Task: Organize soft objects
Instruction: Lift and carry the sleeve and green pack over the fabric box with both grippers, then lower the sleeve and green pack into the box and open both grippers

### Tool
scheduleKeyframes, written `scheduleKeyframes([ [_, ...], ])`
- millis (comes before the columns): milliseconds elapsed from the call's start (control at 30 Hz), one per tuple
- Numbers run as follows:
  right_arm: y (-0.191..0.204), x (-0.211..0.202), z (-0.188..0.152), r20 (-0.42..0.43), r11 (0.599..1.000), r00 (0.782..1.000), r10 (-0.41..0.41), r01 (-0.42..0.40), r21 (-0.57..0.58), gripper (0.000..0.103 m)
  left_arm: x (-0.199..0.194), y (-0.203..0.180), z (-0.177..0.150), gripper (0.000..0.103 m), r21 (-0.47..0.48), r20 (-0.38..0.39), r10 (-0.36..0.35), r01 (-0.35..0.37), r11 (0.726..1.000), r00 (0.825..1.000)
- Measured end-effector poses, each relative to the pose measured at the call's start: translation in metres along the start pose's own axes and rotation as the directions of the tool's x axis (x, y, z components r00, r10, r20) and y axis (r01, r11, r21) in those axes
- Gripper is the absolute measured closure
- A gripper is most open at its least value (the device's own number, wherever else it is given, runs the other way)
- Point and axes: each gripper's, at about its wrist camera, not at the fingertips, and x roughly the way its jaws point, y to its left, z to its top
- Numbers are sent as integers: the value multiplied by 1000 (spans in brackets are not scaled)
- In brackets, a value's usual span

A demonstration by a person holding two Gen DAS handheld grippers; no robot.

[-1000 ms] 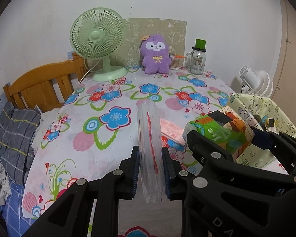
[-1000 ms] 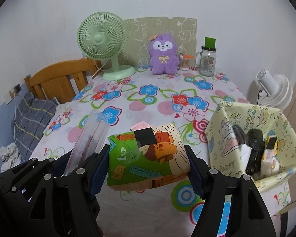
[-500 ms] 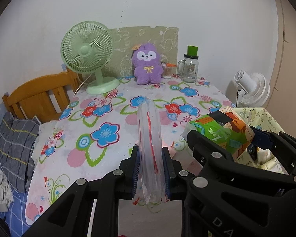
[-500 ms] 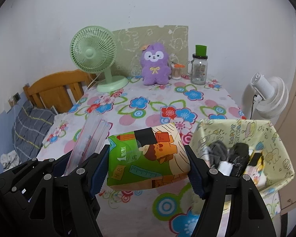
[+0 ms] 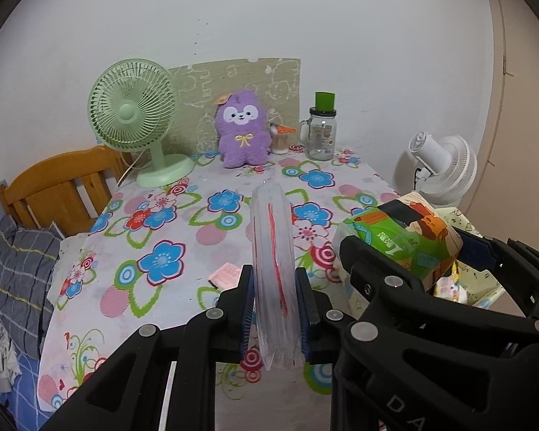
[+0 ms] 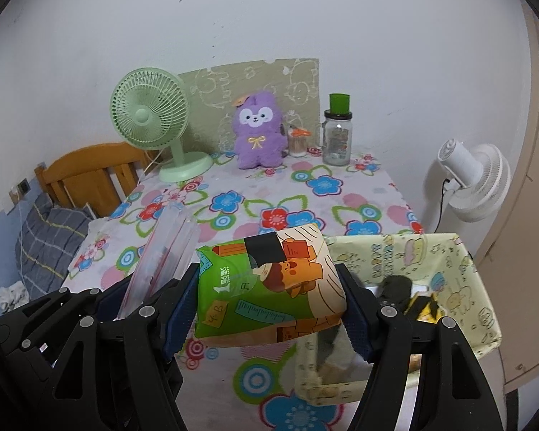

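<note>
Carrying both loads above the near edge of the flowered worktop (image 6: 233,194), the two tongs sit side by side. The right tongs (image 6: 271,296) are clamped on the green-and-orange soft pack (image 6: 269,287), held flat with its long axis crosswise between the pads. The left tongs (image 5: 275,318) are pinched tight on a clear plastic sleeve (image 5: 271,251), its long axis running forward and up. The pale yellow fabric bin (image 6: 460,269) stands at the worktop's near right corner, just to the right of the pack, so the right hand is likely nearer. Both tongs tilt forward and down.
</note>
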Motion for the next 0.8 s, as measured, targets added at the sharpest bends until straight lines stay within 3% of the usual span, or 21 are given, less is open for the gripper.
scheduleKeyframes([
  [800,-81,-18,-3,15,995,997,-79,78,63,29,11,-82,12,83,70,8,-76,75,995,997],
])
